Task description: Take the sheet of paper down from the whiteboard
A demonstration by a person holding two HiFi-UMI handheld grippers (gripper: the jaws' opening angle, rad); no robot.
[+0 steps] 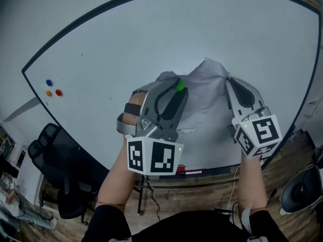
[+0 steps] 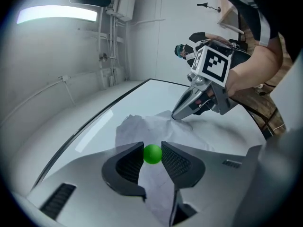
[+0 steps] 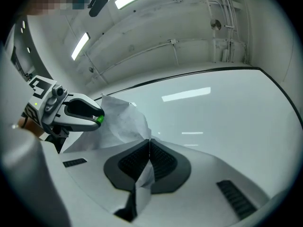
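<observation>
The right gripper [image 3: 147, 150] has its jaws pinched tight on the crumpled paper [image 3: 123, 122], which lies against the whiteboard [image 1: 151, 34], probably so it cannot drop. The left gripper [image 1: 175, 88] has its jaws clamped on the green magnet [image 2: 152, 154] pinning the paper.

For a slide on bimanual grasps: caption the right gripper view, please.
Right gripper shut on the crumpled sheet of paper at the whiteboard; left gripper beyond pinches a green ball.

Office or lab space indicated: large whiteboard [image 1: 151, 44] with coloured magnets [image 1: 53, 88], black office chair [image 1: 55, 153] seen on wood-look floor [image 1: 303, 150], strip light [image 2: 57, 14] mounted overhead.
</observation>
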